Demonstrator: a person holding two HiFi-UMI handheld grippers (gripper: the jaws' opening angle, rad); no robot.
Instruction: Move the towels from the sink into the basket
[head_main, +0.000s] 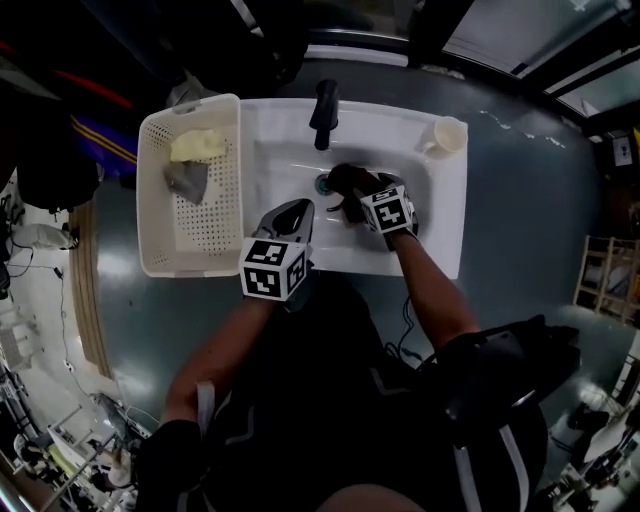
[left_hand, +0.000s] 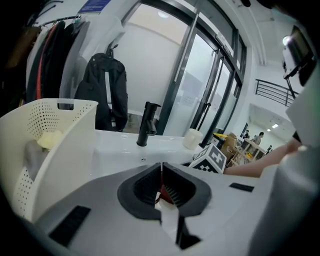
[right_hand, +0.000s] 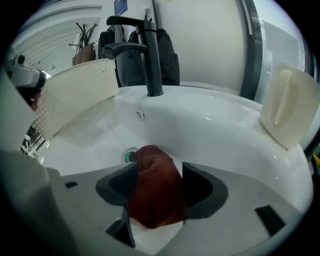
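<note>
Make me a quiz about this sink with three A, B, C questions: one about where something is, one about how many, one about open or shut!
1. Where is the dark red towel? A on a shelf. B in the sink by the drain. C on the floor.
2. How many towels are in the basket? A none. B two. C five.
3. How are the left gripper's jaws? A shut together. B wide apart. C around a cup.
Answers: 1 B, it lies in the sink between the right gripper's open jaws. 2 B, a yellow towel and a grey towel lie there. 3 A, the left gripper view shows them closed together.
</note>
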